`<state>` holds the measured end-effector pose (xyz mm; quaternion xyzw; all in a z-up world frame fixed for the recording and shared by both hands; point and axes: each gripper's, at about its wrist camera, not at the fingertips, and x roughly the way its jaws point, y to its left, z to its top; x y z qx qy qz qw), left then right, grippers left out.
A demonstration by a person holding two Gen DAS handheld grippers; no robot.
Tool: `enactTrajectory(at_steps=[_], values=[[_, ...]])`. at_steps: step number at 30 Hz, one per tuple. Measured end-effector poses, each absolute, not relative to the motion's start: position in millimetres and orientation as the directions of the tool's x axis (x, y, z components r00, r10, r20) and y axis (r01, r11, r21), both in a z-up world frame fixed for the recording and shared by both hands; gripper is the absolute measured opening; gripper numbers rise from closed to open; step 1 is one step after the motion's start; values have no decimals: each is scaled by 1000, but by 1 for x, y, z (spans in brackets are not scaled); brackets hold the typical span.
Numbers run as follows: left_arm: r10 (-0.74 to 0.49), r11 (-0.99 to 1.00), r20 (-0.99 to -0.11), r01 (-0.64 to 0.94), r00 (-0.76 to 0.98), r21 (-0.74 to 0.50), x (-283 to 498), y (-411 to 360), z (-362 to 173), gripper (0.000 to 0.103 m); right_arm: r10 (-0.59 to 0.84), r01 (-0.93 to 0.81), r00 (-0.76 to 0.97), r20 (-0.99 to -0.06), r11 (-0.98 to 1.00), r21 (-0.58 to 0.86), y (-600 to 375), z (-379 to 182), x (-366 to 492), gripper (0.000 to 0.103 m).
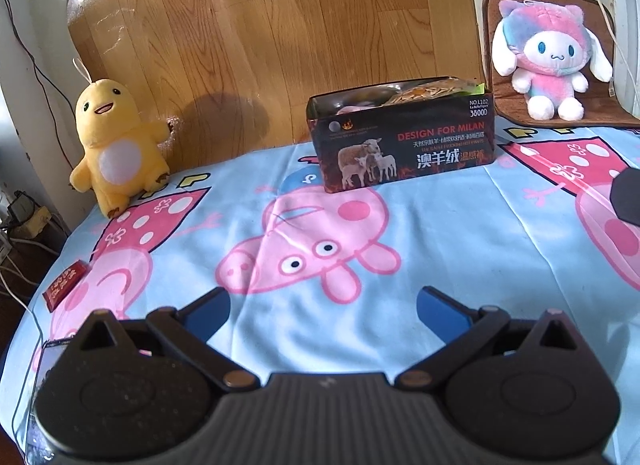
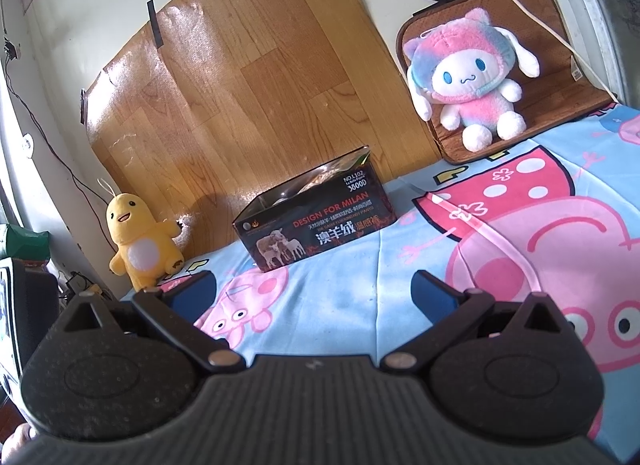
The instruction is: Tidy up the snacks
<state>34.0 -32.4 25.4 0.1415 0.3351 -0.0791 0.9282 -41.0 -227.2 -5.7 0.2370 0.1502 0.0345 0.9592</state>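
Observation:
A black open box with sheep pictures stands on the bed near the wooden headboard, with snack packets inside. It also shows in the right wrist view. A small red snack packet lies at the bed's left edge. My left gripper is open and empty, well in front of the box. My right gripper is open and empty, in front and to the right of the box.
A yellow plush duck sits at the far left by the headboard. A pink and blue plush sits on a brown cushion at the far right. A phone lies at the near left edge. Cables hang on the walls.

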Motion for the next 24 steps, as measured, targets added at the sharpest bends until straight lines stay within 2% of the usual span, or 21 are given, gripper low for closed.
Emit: enactTrajectory(at_steps=[24], values=[[-82, 948, -661, 264, 746, 180, 35, -33, 24, 103, 137, 8, 952, -275, 884, 467, -228, -6, -41, 103]])
